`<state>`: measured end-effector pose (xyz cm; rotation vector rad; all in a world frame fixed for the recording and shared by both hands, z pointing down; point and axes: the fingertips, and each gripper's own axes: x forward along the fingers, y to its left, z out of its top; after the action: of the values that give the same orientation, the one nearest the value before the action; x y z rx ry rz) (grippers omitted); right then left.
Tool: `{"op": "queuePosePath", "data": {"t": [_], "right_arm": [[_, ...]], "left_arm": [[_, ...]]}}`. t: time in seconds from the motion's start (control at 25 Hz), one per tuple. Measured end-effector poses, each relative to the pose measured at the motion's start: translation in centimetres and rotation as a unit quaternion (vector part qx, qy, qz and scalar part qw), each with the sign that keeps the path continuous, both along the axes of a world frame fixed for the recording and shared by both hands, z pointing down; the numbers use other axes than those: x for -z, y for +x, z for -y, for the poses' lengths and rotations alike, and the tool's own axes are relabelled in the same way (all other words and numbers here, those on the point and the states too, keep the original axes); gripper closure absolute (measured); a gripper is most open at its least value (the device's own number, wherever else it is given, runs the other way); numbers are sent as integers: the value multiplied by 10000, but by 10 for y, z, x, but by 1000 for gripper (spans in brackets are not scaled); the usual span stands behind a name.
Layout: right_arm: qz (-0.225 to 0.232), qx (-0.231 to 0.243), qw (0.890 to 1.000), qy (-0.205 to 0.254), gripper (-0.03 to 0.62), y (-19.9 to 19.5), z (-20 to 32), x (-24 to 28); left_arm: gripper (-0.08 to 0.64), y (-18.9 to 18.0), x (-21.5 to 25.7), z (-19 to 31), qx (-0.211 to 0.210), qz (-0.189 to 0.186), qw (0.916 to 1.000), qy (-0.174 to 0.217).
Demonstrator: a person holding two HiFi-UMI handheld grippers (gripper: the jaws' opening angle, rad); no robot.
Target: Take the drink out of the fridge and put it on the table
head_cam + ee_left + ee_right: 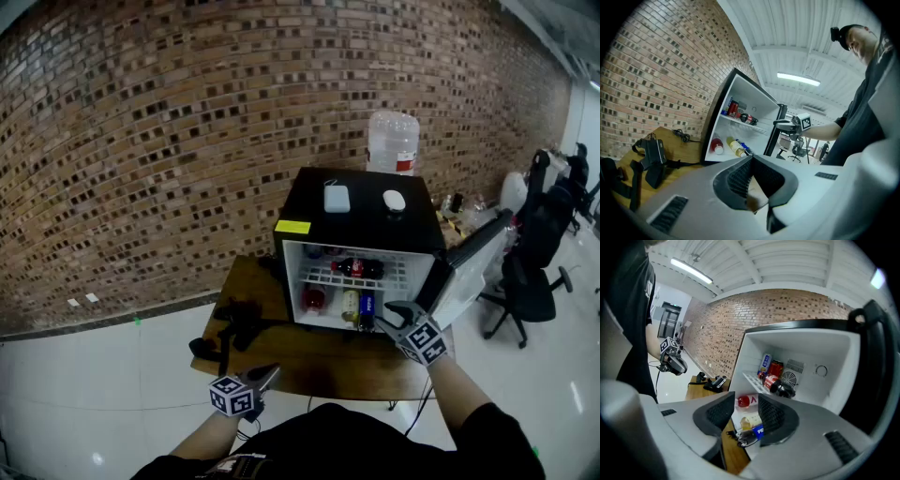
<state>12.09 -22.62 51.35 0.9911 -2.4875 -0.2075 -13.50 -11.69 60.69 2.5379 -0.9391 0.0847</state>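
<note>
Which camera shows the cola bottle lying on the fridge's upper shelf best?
The right gripper view: the cola bottle is nearest and largest there, label readable. The head view shows the bottle small; the left gripper view shows it tiny.

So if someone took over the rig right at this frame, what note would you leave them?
Grippers: left gripper shut and empty, low over the table near its front edge. The right gripper has its jaws apart and empty, at the lower right of the fridge opening.
Things: the fridge stands on the table, its door open to the right. A cola bottle lies on the upper shelf. A red bottle, yellow bottle and blue bottle are at the bottom.
Done: door open.
Left: grip a drink, take it out, set it on the table.
</note>
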Motion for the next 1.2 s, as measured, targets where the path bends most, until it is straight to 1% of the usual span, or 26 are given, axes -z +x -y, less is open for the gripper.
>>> {"op": "queuePosePath", "data": {"t": [0.04,0.16,0.24,0.28,0.36,0.44,0.56,0.72,0.8,0.96,1.2], "right_arm": [[-174,42,9998,79,392,-9,11,5],[-725,169,9968,295,378,-36,42,13],[-1143,233,9925,376,294,-49,65,8],[-1375,248,9893,419,271,-54,75,5],[-1778,239,9825,507,265,-60,95,3],[-2000,192,9783,513,265,-61,116,1],[-2181,142,9752,358,265,-61,142,-4],[-2415,207,9701,96,265,-61,158,-18],[-2413,211,9702,22,241,-61,165,-24],[-2319,215,9725,-95,241,-59,176,-26],[-2492,268,9680,-155,241,-56,186,-32]], "left_arm": [[571,-2,1,-1,-5,1,10000,-4],[571,-9,1,-3,-20,28,10000,-18],[569,-16,1,-4,6,61,10000,-30],[569,-21,0,-4,33,78,10000,-40],[571,-30,-2,-4,100,111,9999,-62],[571,-39,-3,-3,171,126,9997,-81],[569,-54,-4,0,290,126,9994,-116],[570,-69,-7,0,405,112,9990,-169],[569,-73,-8,2,416,129,9989,-171],[569,-74,-6,11,418,100,9990,-137],[569,-69,1,24,375,63,9993,-56]]}}
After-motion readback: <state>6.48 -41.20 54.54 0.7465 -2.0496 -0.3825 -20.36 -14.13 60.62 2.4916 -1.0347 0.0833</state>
